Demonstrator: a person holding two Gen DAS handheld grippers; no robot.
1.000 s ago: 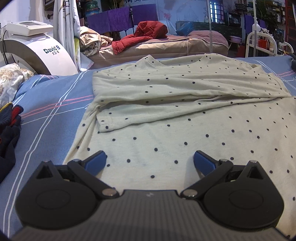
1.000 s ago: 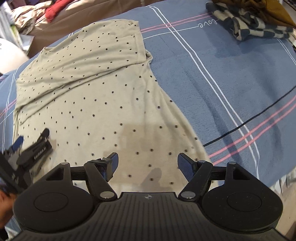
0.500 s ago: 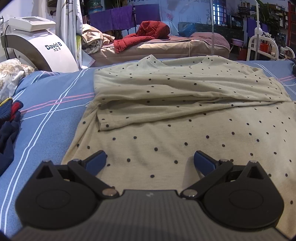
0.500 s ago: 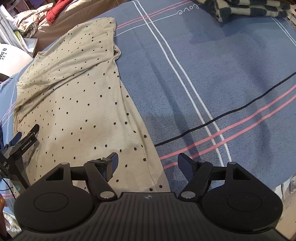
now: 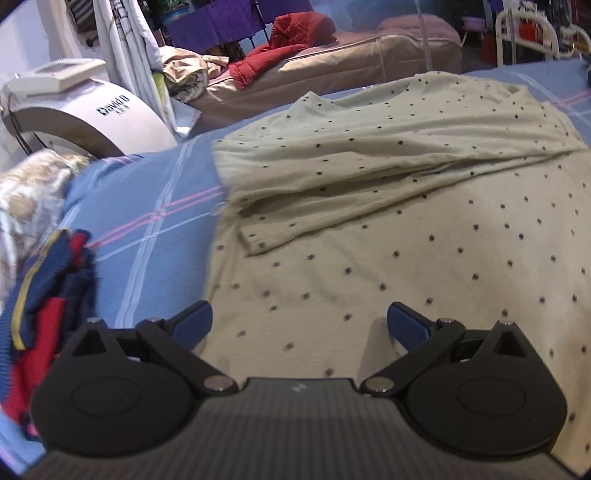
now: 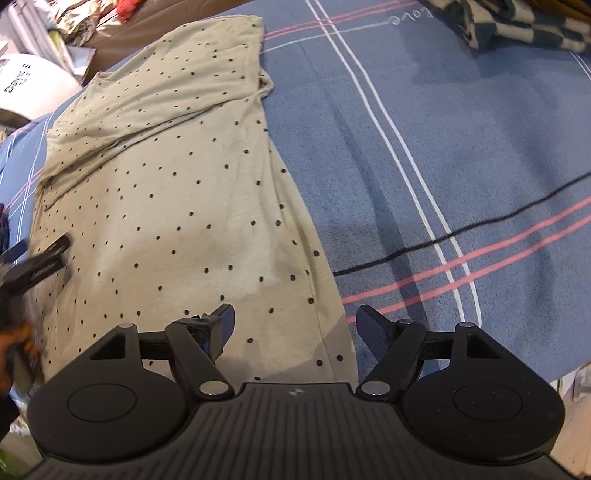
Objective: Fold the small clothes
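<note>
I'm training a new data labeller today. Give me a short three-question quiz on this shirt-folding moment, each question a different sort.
1. True or false: the right gripper is shut on the dotted shirt.
2. Which lies at the left edge of the left wrist view? A) a red and navy garment B) a yellow towel C) a green cushion
3. Fill in: the shirt lies on a blue striped ____.

Key: 1 false, both it and the left gripper are open; 2 A; 3 bedsheet.

"David B" on the white machine; "love" on the bedsheet
</note>
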